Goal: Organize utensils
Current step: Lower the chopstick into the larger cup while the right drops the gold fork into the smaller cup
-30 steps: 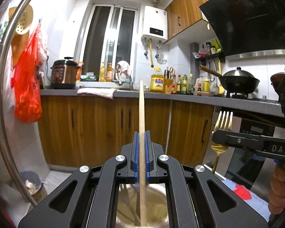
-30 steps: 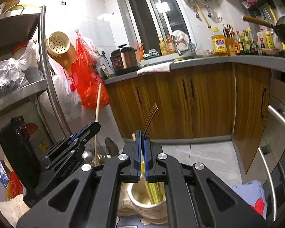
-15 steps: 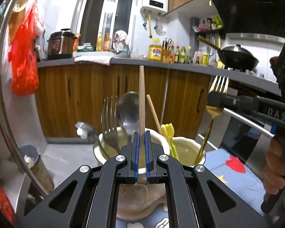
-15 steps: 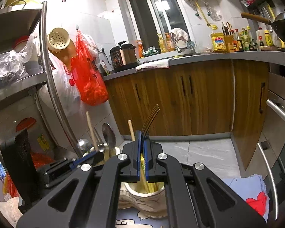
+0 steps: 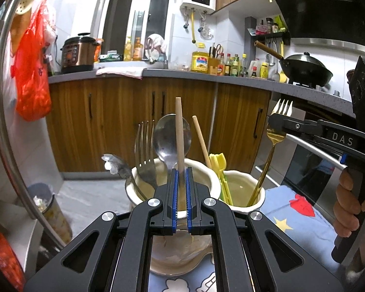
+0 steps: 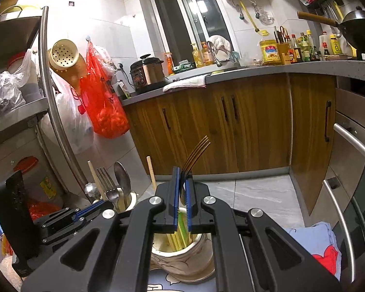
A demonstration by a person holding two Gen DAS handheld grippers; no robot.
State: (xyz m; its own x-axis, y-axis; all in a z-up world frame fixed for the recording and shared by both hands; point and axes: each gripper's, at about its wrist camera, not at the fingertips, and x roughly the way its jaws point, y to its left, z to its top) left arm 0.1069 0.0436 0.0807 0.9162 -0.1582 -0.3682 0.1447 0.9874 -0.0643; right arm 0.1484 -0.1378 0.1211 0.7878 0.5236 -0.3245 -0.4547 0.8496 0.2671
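The left gripper pinched a stick and the right gripper pinched a gold fork above the cups; either could slip and miss.

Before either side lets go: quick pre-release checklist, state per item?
1. Left gripper shut on the wooden stick: ok, jaws clamp it near upright.
2. Stick's lower end inside the left holder: ok, it runs down past the rim, though its tip is hidden.
3. Right gripper shut on the gold fork: ok, tines up.
4. Fork handle inside the right holder: ok, it passes below the rim.
5. Fork clear of the yellow utensils in that holder: ok, they lean on the opposite side.
6. Holders stable on the patterned cloth: cannot tell.
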